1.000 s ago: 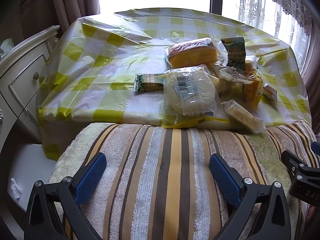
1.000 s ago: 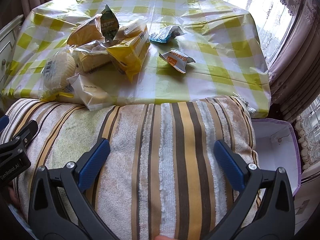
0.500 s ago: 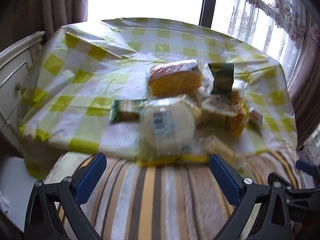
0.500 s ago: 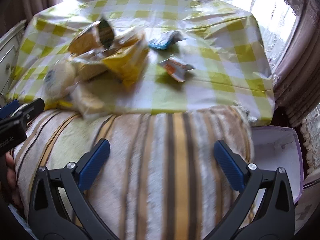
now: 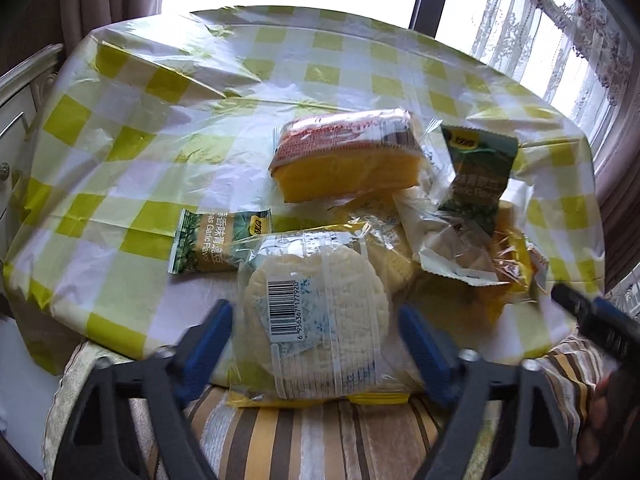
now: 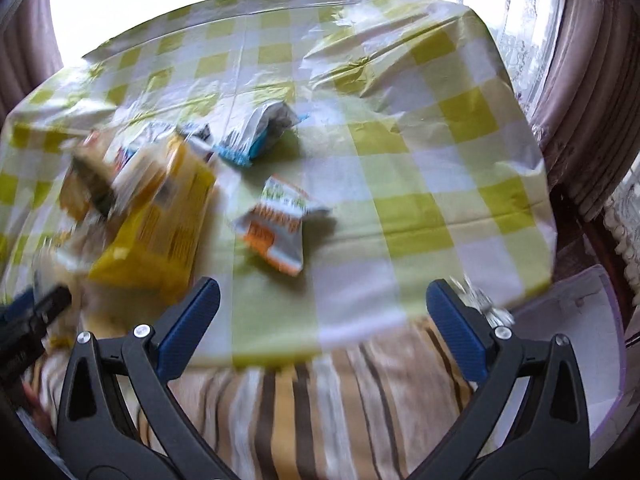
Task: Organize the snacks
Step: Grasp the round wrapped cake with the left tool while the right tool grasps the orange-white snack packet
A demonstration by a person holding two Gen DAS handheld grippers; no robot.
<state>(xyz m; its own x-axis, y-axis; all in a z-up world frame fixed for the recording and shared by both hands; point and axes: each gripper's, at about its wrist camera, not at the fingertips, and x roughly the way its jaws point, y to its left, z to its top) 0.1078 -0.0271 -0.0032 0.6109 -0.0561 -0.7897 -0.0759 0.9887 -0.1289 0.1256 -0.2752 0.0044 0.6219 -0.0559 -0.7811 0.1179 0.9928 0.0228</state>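
A pile of wrapped snacks lies on the yellow-checked tablecloth. In the left wrist view my left gripper is open, its blue pads either side of a round white cake packet with a barcode. Behind it lie an orange sponge-cake packet and two green pea packets. In the right wrist view my right gripper is open and empty above the table's near edge. An orange-and-white packet, a blue-and-white packet and a yellow bag lie ahead of it.
A striped cushion lies between me and the table. A white cabinet stands at the left. A white box with a purple rim sits low at the right. Curtains and a bright window are behind the table.
Both grippers have moved forward from over the cushion to the table's near edge. The left one now straddles the round cake packet. Both stay open.
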